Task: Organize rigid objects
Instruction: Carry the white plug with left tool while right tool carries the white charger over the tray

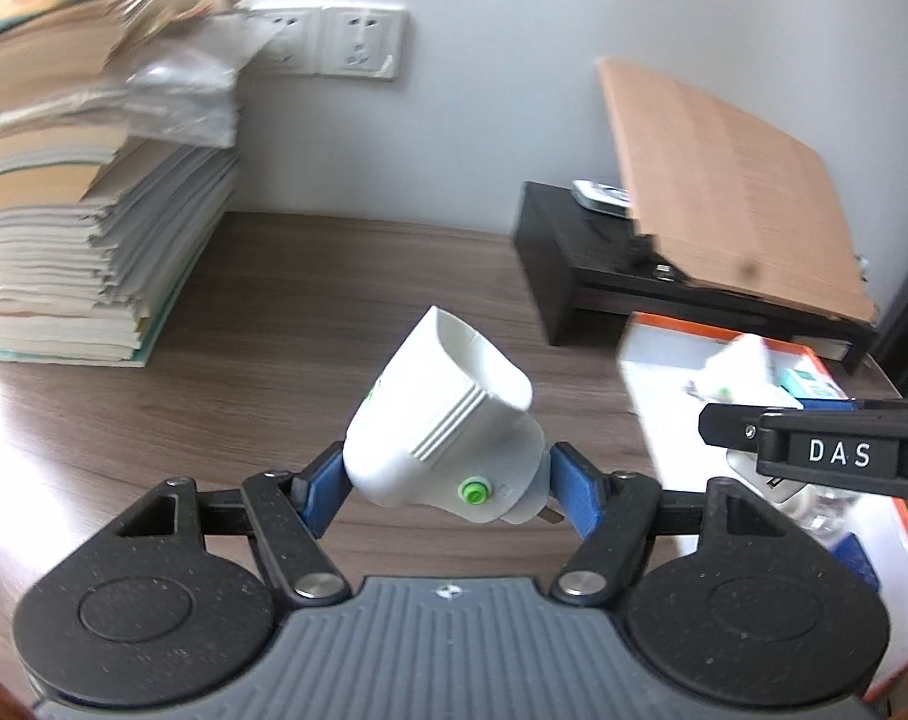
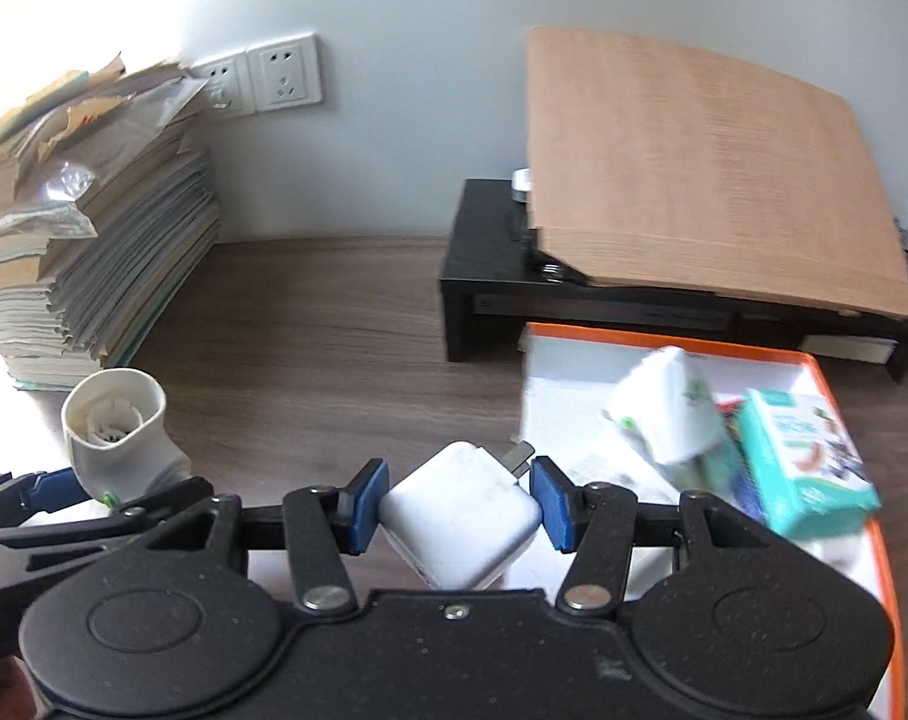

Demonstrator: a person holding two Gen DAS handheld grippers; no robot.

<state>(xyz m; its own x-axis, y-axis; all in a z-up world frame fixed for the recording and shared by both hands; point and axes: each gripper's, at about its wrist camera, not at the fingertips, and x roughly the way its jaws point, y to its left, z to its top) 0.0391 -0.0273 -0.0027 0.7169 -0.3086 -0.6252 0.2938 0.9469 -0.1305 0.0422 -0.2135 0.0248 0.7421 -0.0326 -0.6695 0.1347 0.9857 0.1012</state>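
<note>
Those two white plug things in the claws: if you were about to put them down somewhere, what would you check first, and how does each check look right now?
1. Left gripper has a firm hold on the white plug-in device: ok, blue pads press both sides.
2. Right gripper holds the square white charger: ok, though it is clamped corner to corner, so it may twist.
3. Charger's metal prongs clear of the pads: ok, they stick out above the right pad.
4. Free space in the orange-rimmed tray: ok, bare white floor at its near left.
5. Things already in the tray stay clear: cannot tell, the teal box and another white plug-in device are blurred.
</note>
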